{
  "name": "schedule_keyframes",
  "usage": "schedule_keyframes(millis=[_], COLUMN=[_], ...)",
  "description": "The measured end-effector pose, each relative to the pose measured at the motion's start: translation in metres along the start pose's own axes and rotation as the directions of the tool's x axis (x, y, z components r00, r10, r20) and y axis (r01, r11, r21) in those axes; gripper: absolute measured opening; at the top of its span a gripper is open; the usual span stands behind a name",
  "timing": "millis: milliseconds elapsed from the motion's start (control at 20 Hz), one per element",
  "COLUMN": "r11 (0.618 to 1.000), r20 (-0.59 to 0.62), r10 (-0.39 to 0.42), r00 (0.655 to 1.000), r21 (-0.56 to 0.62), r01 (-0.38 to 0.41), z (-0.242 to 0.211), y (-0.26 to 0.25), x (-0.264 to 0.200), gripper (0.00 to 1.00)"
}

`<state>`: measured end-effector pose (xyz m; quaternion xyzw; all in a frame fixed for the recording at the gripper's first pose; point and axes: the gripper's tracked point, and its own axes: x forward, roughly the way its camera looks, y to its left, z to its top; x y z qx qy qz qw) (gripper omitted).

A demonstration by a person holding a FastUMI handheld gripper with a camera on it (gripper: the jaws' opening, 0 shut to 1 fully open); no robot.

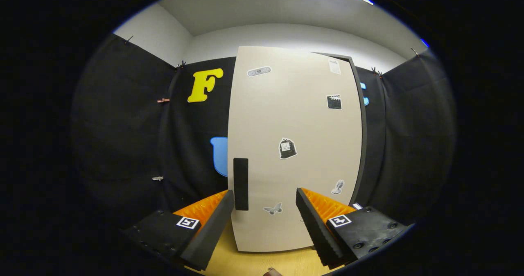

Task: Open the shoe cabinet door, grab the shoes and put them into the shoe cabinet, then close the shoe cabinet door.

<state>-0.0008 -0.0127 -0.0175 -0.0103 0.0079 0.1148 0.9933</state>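
A tall beige shoe cabinet stands just ahead of me, its door shut flat and dotted with small stickers. A dark vertical handle sits near the door's left edge, low down. My gripper is open, fingers spread wide, with the handle just beyond the left fingertip and the lower door between the two fingers. Nothing is held. A small bit of something brownish peeks up from the floor below the fingers; I cannot tell what it is.
The cabinet rests on a light wooden floor. Black cloth walls close in on the left and right, with a white wall and ceiling above. A dark frame edge runs down the cabinet's right side.
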Motion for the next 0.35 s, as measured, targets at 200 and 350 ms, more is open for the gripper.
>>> schedule_keyframes(millis=[200,350], r11=[1.000,1.000], r20=[-0.005,-0.003], r10=[-0.012,-0.020], r00=[1.000,1.000], r21=[0.006,0.010], r01=[0.012,0.020], z=[-0.0003,-0.0008], y=[-0.0053,-0.0093], x=[0.0011,0.0011], gripper=[0.98,0.98])
